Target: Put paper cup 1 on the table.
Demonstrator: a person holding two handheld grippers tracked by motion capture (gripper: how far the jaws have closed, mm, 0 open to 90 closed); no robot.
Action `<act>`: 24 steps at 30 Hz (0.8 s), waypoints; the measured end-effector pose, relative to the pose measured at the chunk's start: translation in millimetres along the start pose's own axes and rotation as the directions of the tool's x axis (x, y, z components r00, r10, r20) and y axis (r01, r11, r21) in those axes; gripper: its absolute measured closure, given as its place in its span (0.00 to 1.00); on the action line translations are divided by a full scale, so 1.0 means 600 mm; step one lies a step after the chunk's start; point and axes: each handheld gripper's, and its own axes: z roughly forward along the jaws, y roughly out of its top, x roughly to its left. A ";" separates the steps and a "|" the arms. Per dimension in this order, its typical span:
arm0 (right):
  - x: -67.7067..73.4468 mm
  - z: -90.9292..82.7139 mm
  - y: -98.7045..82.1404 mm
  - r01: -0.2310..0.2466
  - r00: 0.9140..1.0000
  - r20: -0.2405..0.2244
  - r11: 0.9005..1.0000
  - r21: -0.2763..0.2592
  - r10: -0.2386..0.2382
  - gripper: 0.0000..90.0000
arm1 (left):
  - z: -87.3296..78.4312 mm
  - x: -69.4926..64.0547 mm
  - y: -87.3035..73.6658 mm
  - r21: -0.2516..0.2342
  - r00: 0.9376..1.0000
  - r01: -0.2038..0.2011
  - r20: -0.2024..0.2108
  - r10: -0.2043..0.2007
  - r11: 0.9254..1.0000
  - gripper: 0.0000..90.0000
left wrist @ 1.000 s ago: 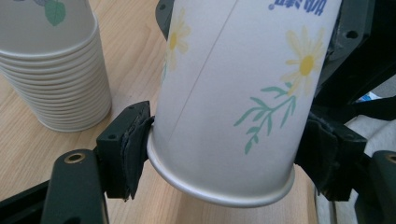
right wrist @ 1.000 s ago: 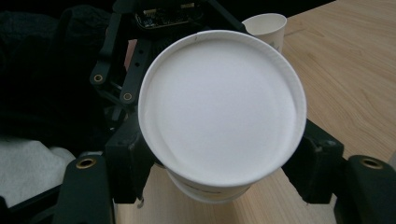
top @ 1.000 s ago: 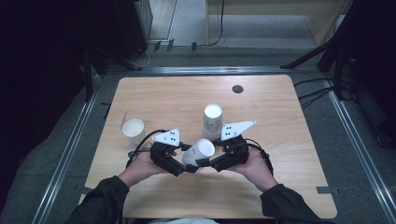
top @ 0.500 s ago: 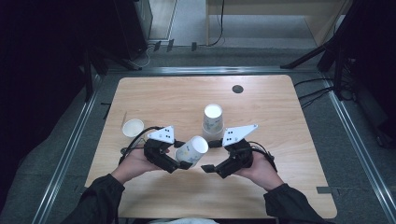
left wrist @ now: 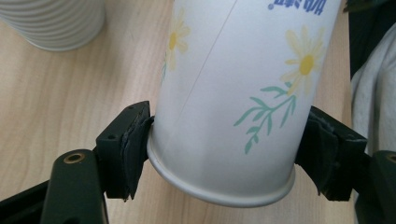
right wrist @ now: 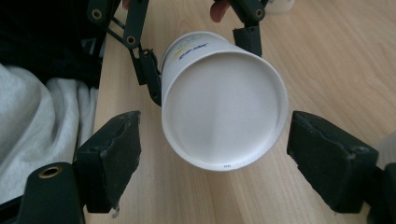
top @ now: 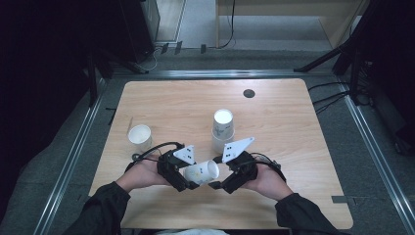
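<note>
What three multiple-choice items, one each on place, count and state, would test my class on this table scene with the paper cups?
1. Where is the single white cup?
A. left of the grippers
B. on the floor
C. on the stack

2. How many cups does the left gripper hold?
A. none
B. one
C. three

3. How do the right gripper jaws stand?
A. pressed on the cup
B. shut empty
C. open, clear of the cup

Answers: 1 A, it stands near the table's left edge. 2 B, the flowered cup is between its pads. 3 C, gaps show on both sides of the rim; they have just been opening.
</note>
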 end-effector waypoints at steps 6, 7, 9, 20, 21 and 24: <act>0.000 0.015 -0.003 0.014 1.000 -0.007 0.999 0.042 -0.014 0.22 | 0.015 -0.001 0.008 0.067 1.000 -0.006 0.021 0.005 0.998 0.27; 0.000 0.017 -0.004 0.013 1.000 -0.009 0.999 0.043 -0.012 0.22 | 0.019 -0.004 0.011 0.076 1.000 -0.013 0.019 0.012 0.997 0.27; -0.002 0.023 -0.006 0.015 1.000 -0.016 0.998 0.061 -0.014 0.23 | 0.026 -0.010 0.016 0.098 0.999 -0.027 0.025 0.025 0.995 0.27; 0.002 0.040 -0.008 0.037 0.998 -0.046 0.992 0.120 -0.032 0.31 | 0.031 -0.018 0.021 0.119 0.999 -0.044 0.021 0.042 0.992 0.26; 0.002 0.040 -0.008 0.039 0.998 -0.051 0.992 0.119 -0.033 0.34 | 0.031 -0.018 0.021 0.118 0.999 -0.044 0.020 0.042 0.992 0.26; 0.006 0.038 -0.006 0.053 0.998 -0.044 0.991 0.122 -0.047 0.37 | 0.031 -0.016 0.019 0.112 0.999 -0.041 0.024 0.039 0.993 0.27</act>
